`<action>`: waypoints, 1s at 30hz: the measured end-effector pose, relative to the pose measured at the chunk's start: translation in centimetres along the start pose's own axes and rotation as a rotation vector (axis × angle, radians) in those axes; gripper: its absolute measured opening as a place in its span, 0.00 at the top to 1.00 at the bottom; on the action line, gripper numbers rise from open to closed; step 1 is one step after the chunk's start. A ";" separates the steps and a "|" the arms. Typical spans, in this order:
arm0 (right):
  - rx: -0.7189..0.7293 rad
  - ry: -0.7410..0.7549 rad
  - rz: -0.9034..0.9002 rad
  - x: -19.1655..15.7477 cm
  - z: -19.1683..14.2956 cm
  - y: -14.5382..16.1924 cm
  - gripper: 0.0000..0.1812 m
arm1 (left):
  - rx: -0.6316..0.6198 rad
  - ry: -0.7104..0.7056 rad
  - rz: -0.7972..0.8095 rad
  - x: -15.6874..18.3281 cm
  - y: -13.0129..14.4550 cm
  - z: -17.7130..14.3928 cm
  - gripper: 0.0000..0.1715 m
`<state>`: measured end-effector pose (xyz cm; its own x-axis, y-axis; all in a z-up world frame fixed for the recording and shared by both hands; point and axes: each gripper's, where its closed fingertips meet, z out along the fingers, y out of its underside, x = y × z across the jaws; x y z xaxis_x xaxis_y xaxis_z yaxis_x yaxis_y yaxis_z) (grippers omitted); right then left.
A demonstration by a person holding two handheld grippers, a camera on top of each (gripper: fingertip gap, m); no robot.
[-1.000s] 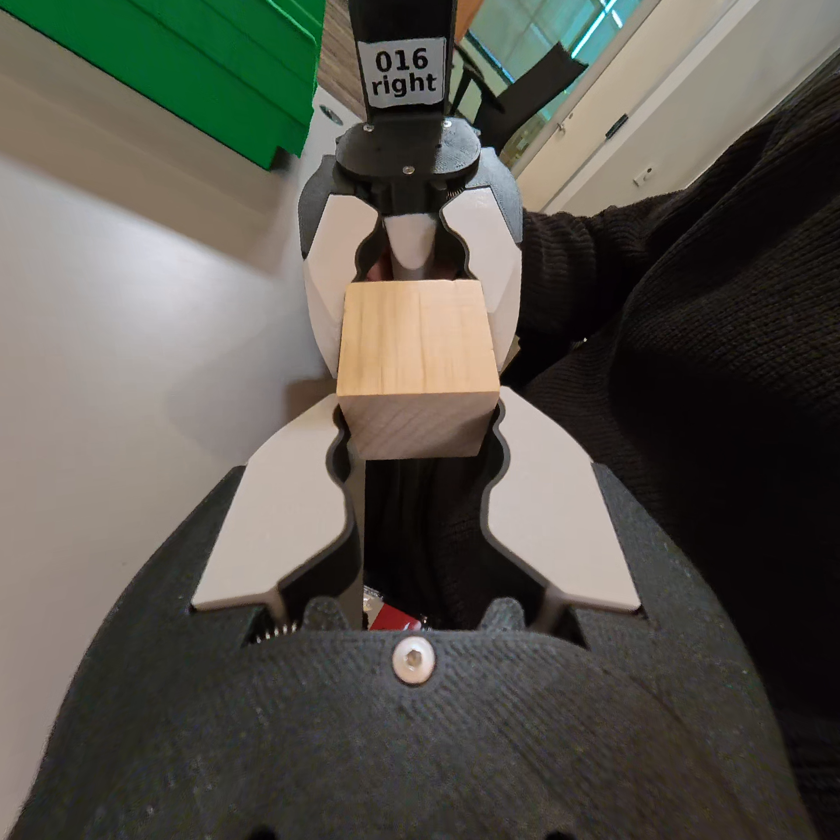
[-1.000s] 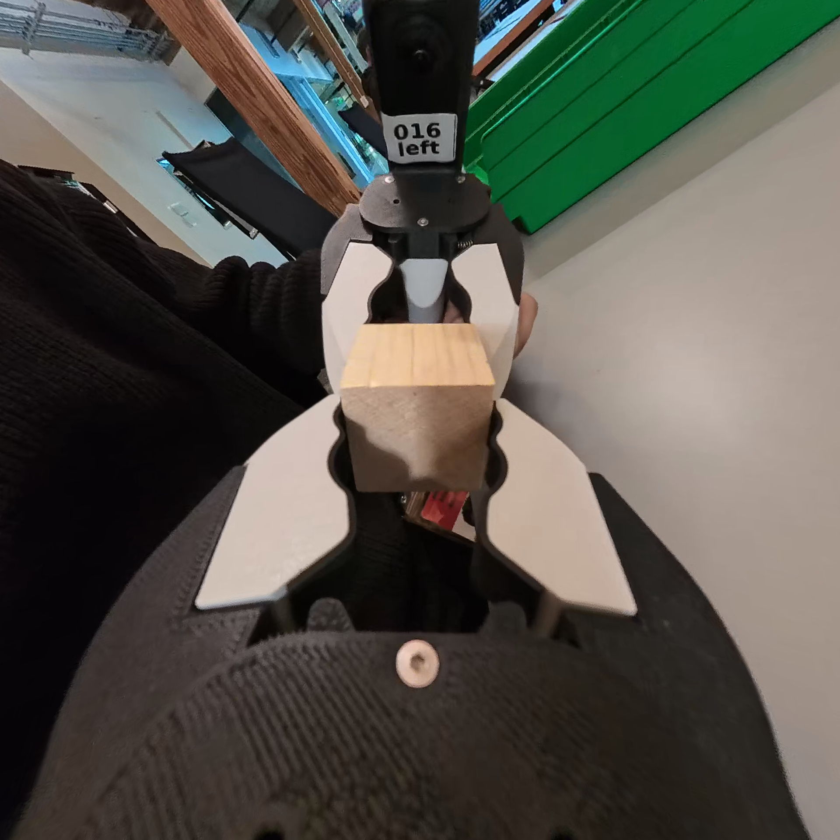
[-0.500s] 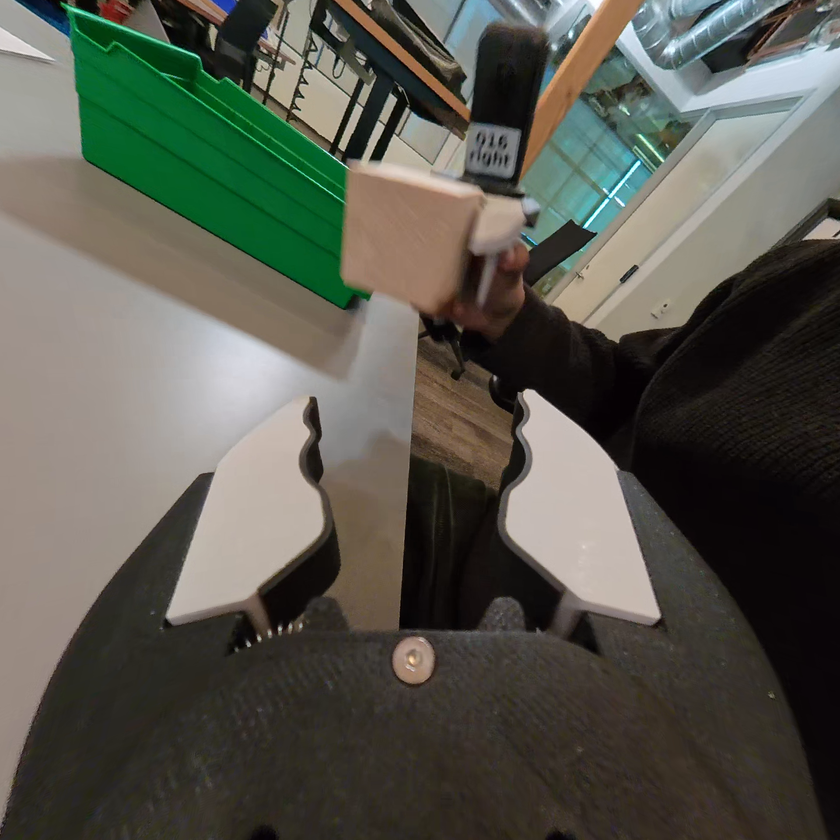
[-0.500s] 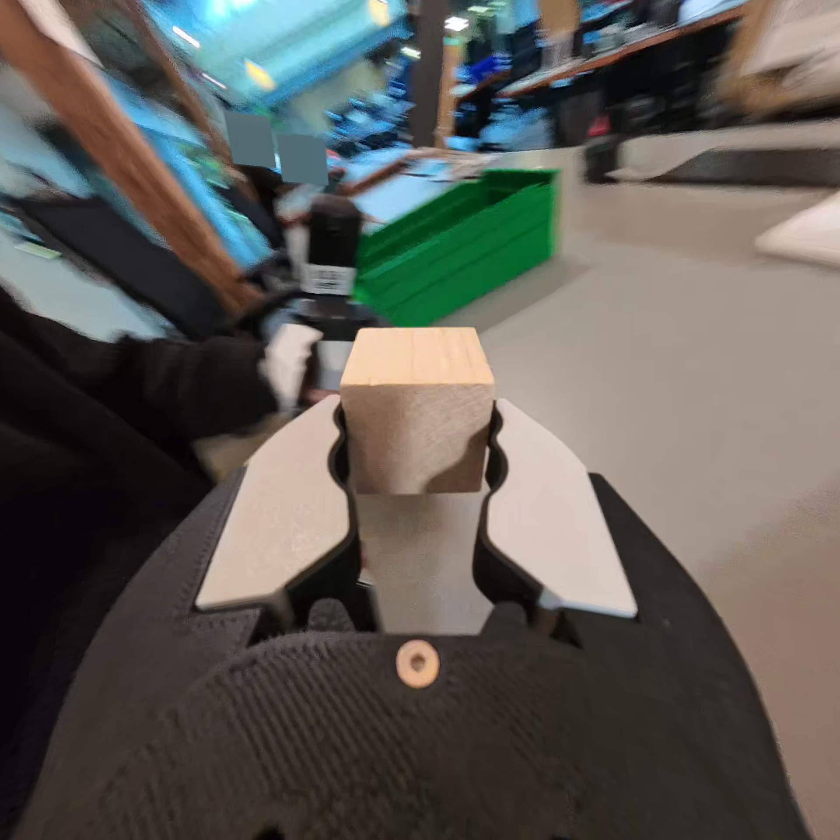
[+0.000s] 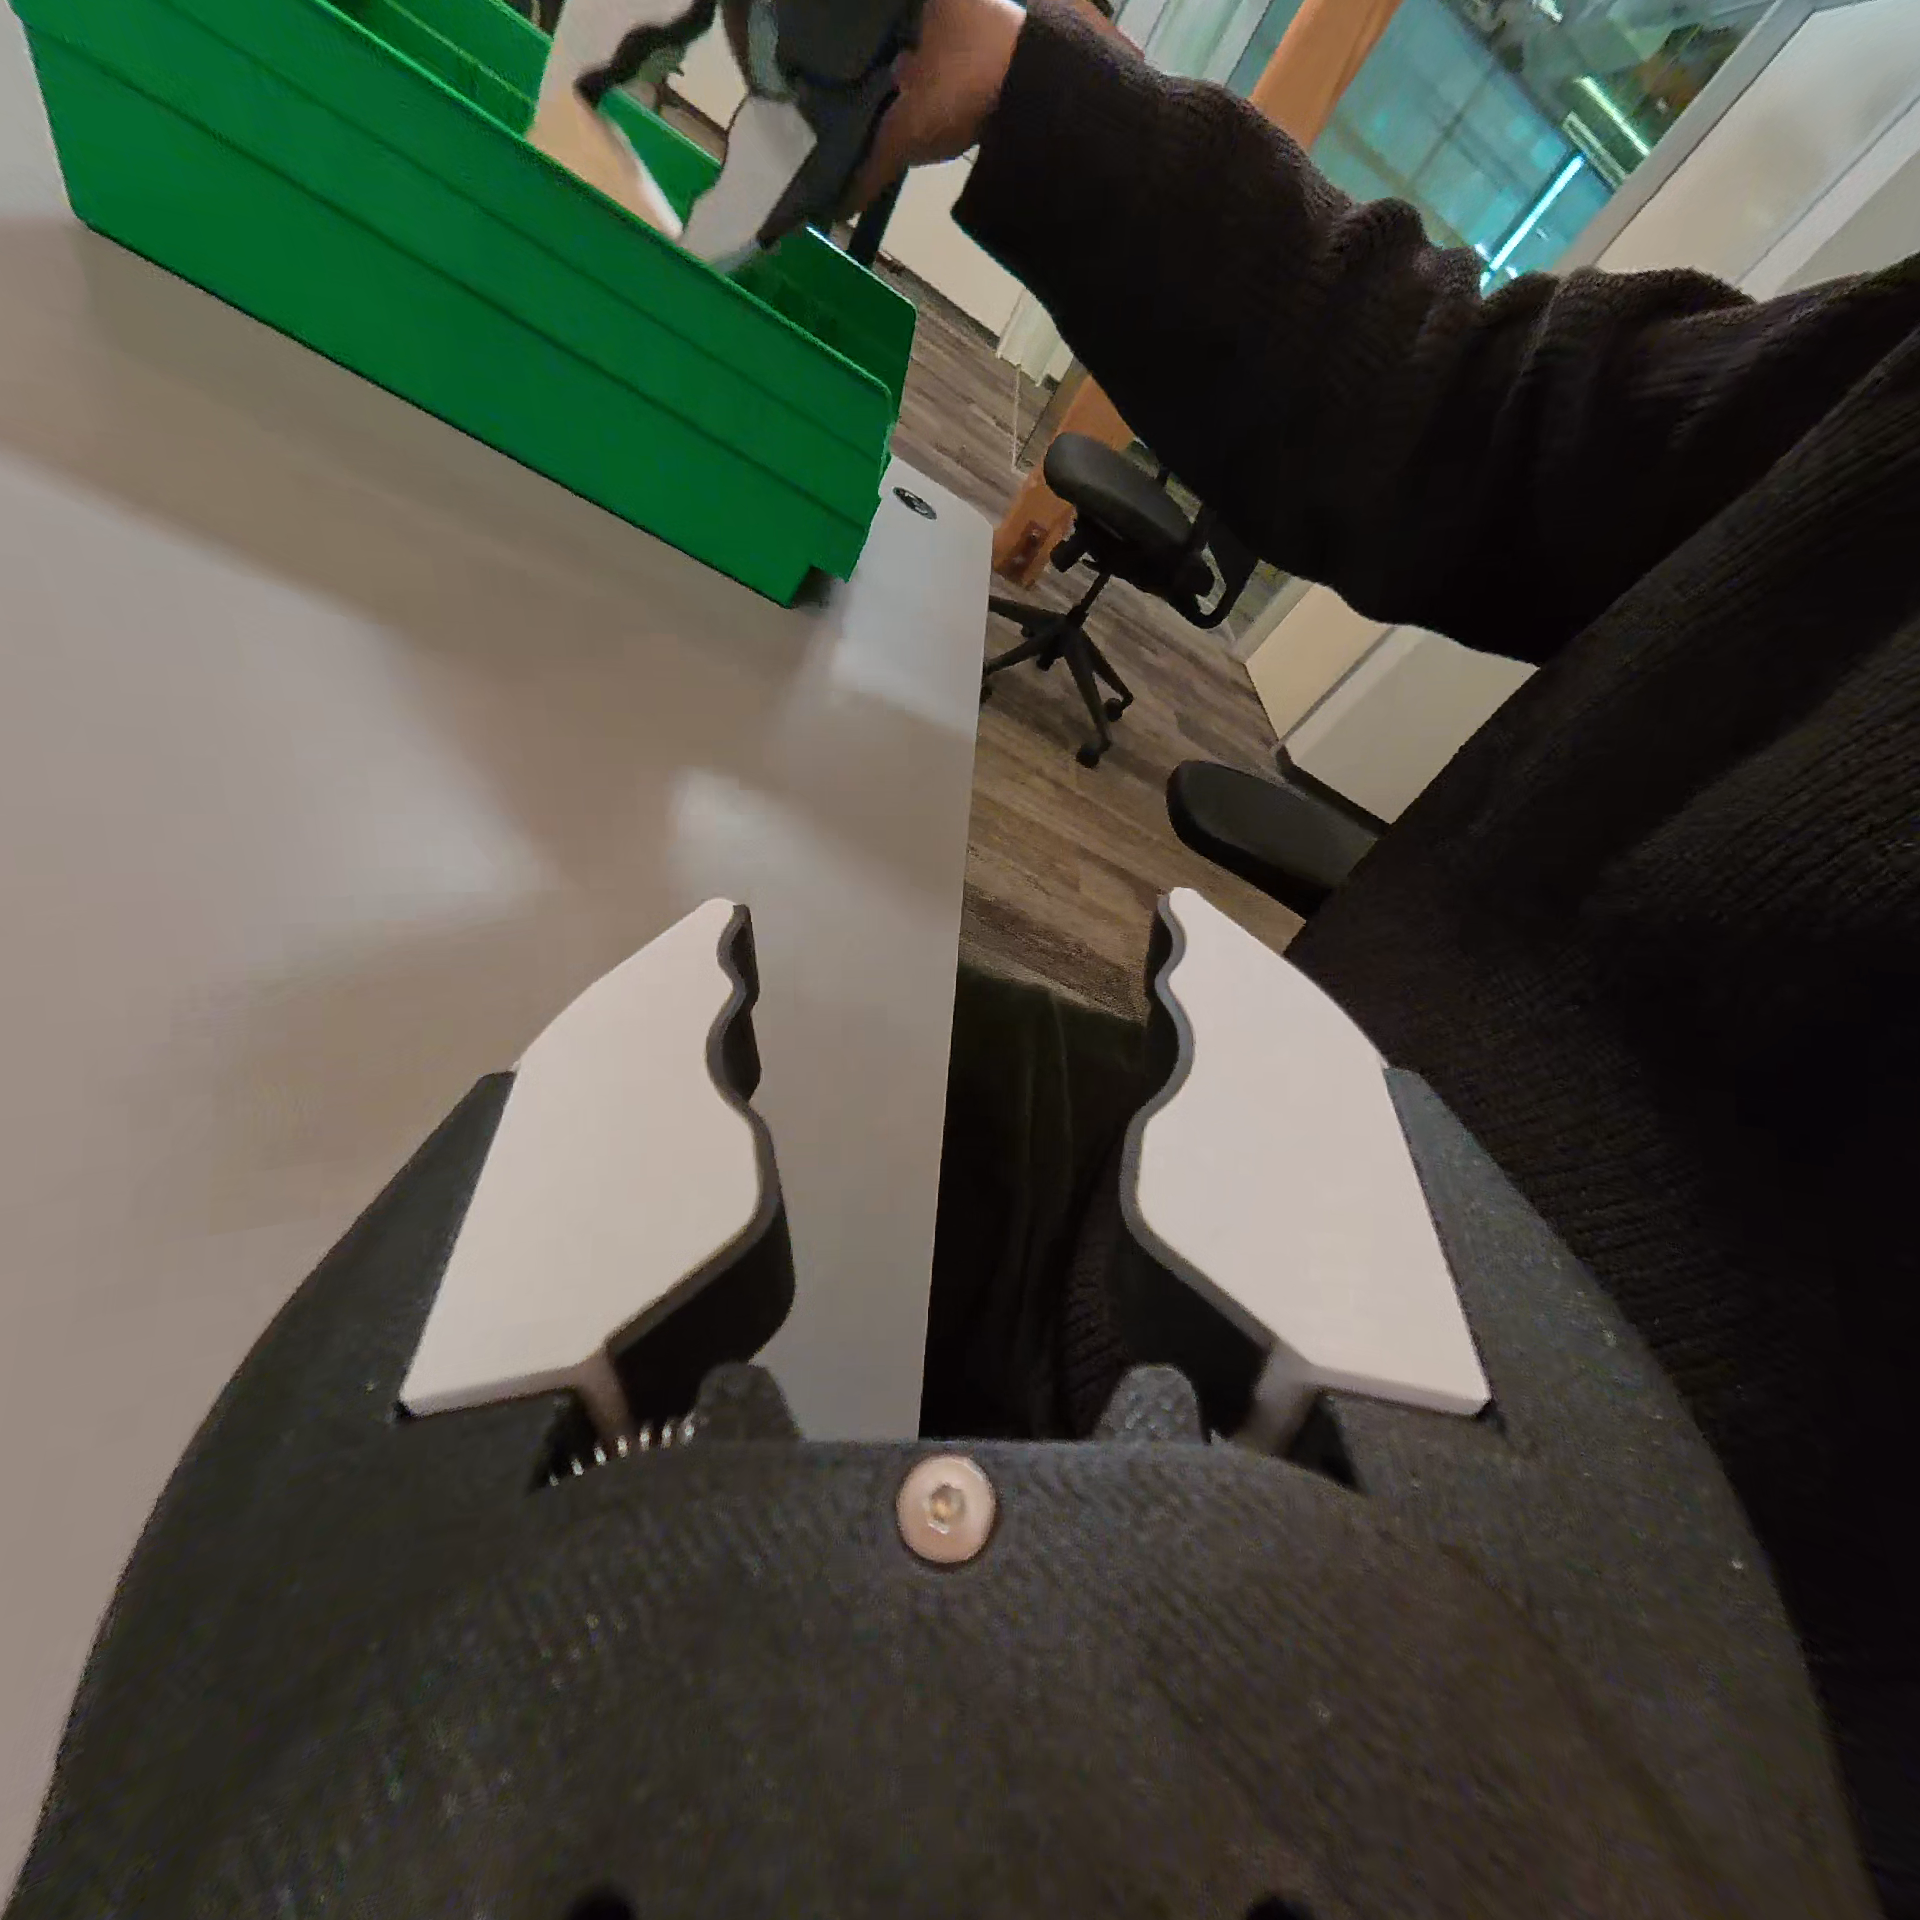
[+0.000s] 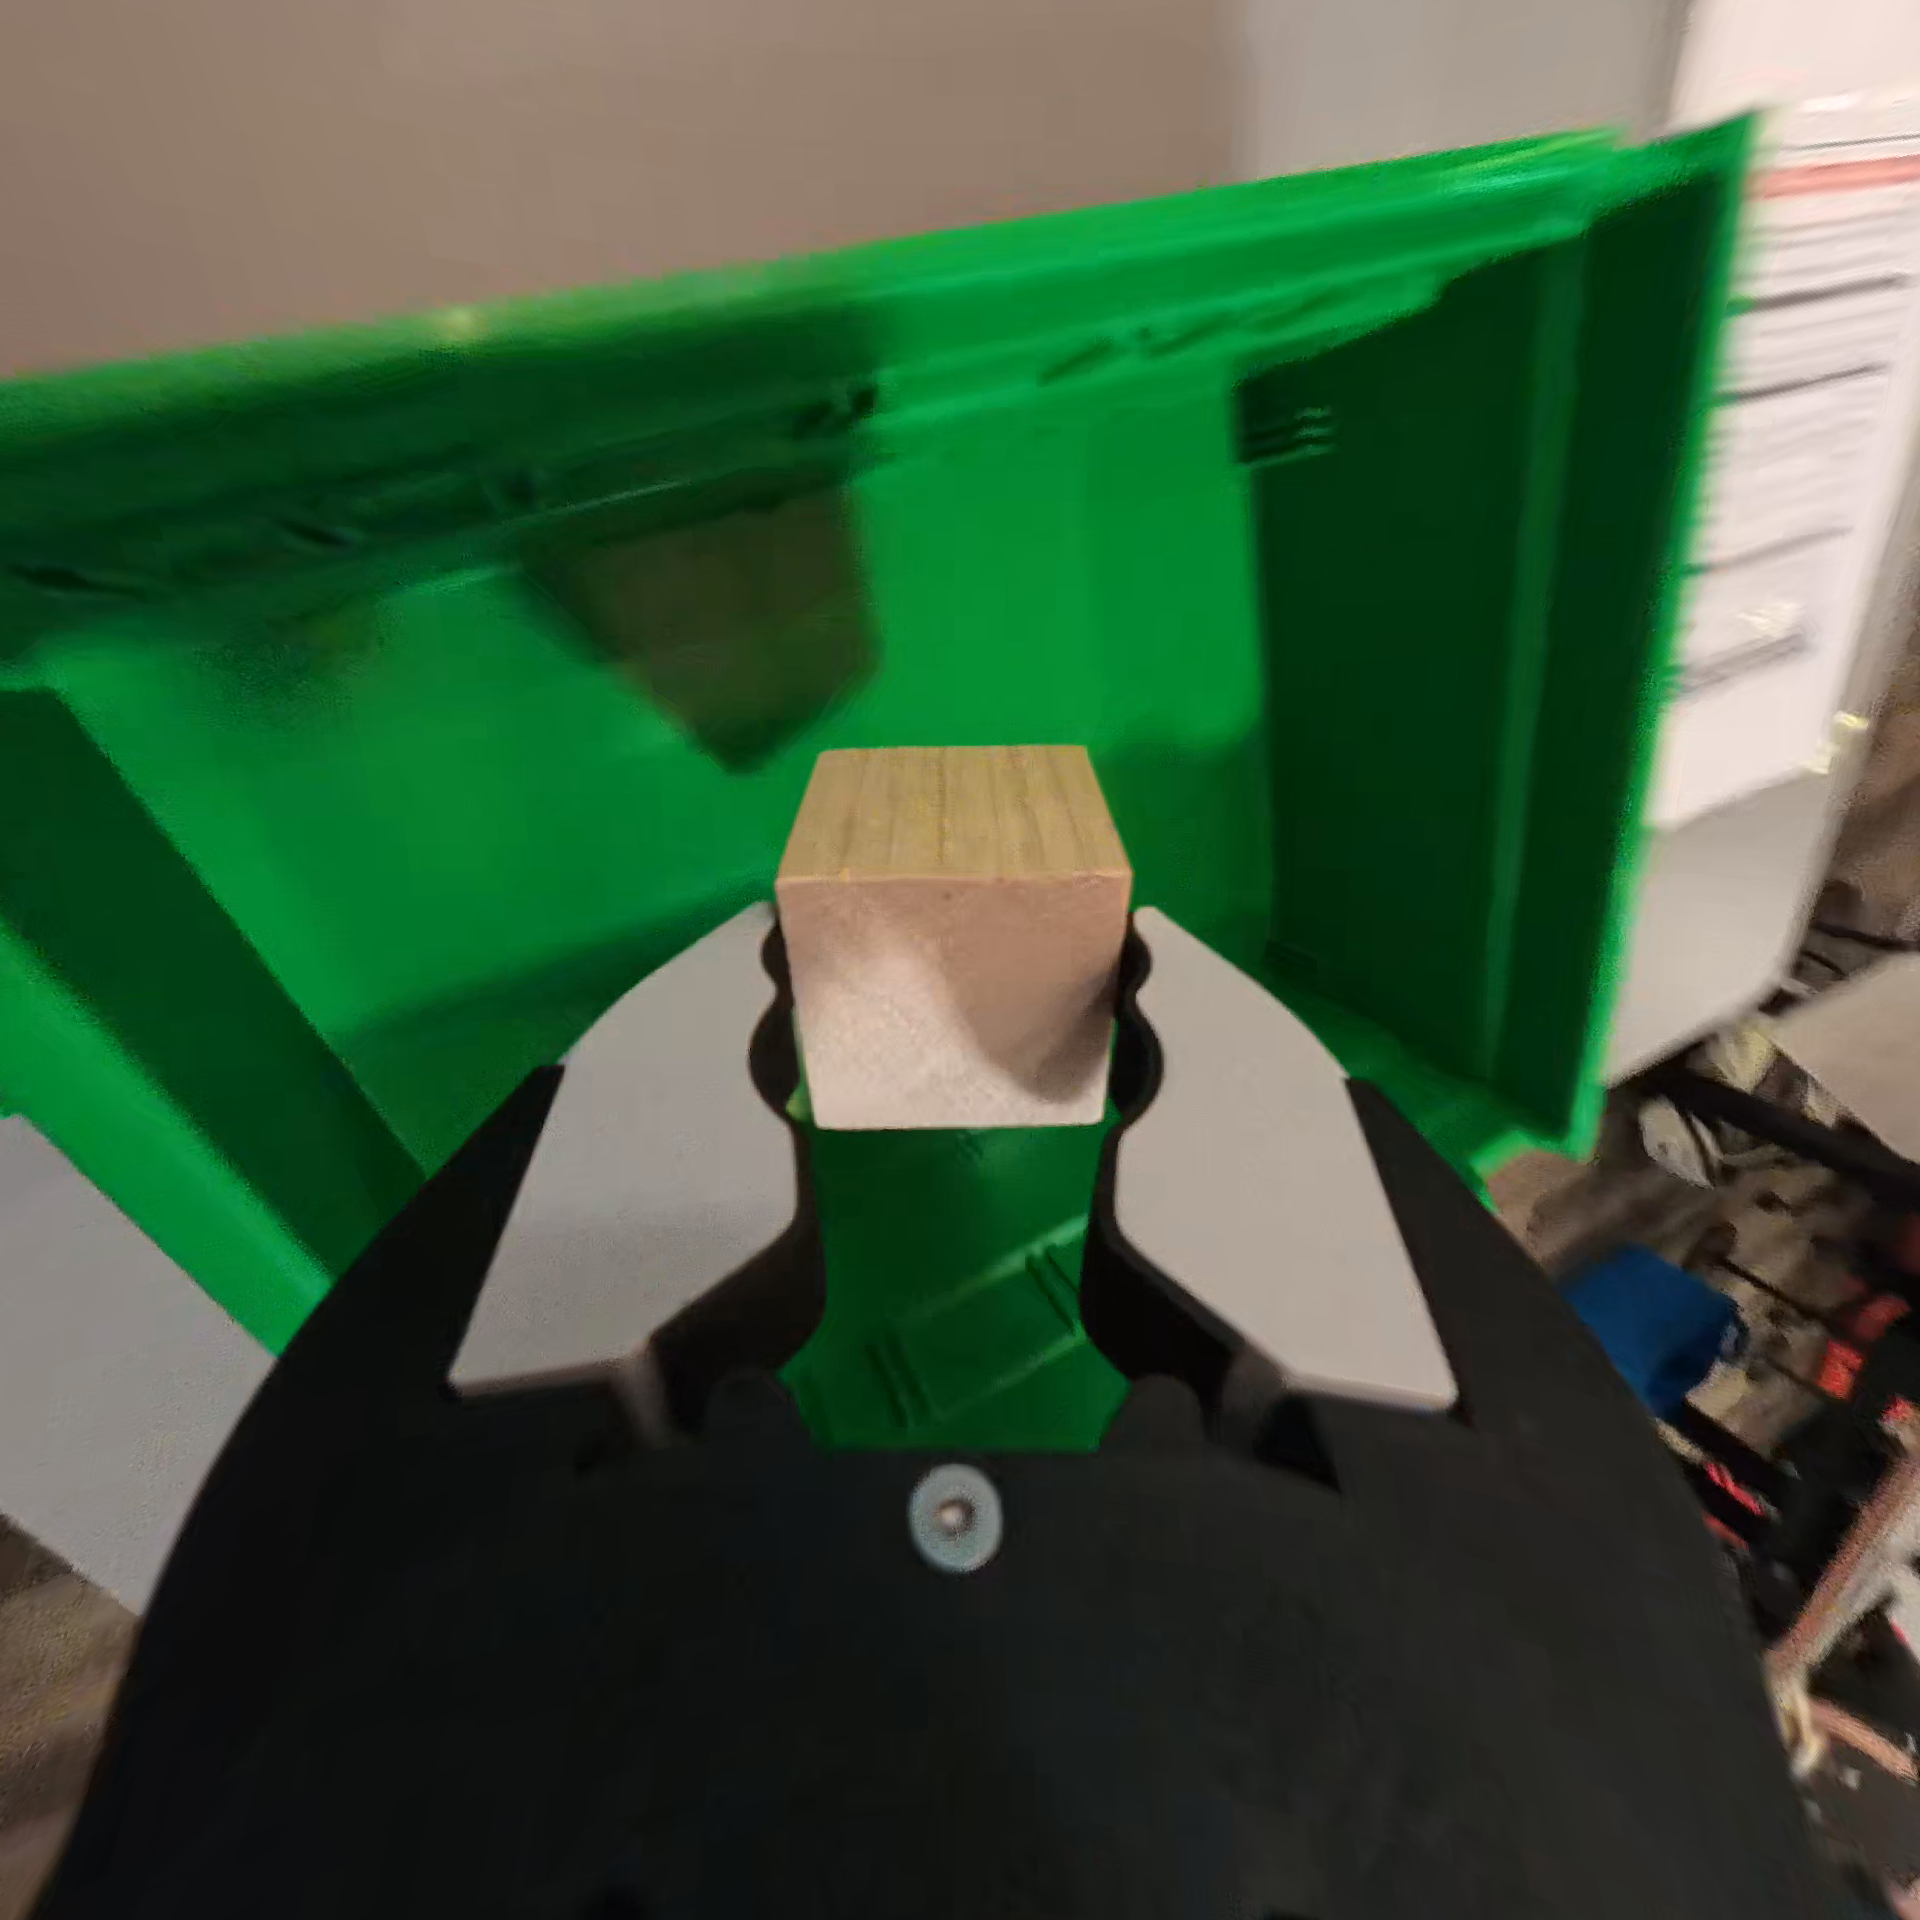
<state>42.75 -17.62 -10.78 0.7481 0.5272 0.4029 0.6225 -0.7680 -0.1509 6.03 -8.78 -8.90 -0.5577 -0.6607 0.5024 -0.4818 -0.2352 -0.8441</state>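
Observation:
My right gripper is shut on a pale wooden cube and holds it over the inside of a green plastic bin. A second brownish block, blurred, lies farther in on the bin floor. My left gripper is open and empty, low over the right edge of the grey table. In the left wrist view the right gripper, in a person's hand, shows blurred above the green bin at the top left.
A black knitted sleeve and body fill the right of the left wrist view. A black office chair stands on the wood floor beyond the table edge. Right of the bin are a white sheet, a blue object and clutter.
My left gripper let go of the cube and opened. My right gripper kept the cube and carried it away over the table to above the inside of the green bin.

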 end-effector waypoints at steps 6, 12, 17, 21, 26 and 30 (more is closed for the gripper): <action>-0.065 -0.239 -0.122 -3.3 3.1 -1.6 0.67 | 0.049 -0.069 0.019 -0.4 -1.2 0.5 0.59; -0.098 -0.307 -0.173 -3.6 3.7 -2.8 0.67 | 0.049 -0.113 0.012 -1.3 -0.8 0.9 0.61; -0.115 -0.297 -0.247 -3.5 3.8 -3.5 0.67 | 0.056 -0.095 -0.012 -1.2 -0.6 1.4 0.61; -0.099 -0.294 -0.267 -3.6 3.8 -4.3 0.67 | 0.027 -0.096 0.001 -1.1 -0.1 1.6 0.61; -0.119 -0.299 -0.257 -3.3 4.0 -4.1 0.67 | 0.018 -0.091 -0.002 -1.0 0.1 1.6 0.61; -0.121 -0.286 -0.257 -2.8 4.2 -4.3 0.67 | 0.010 -0.095 0.005 -1.0 0.2 1.6 0.61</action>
<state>38.93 -14.26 -15.04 0.6157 0.7749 0.1434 0.7792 -0.6257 0.0360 7.55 -9.33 -9.91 -0.4937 -0.7262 0.4784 -0.4722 -0.2382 -0.8487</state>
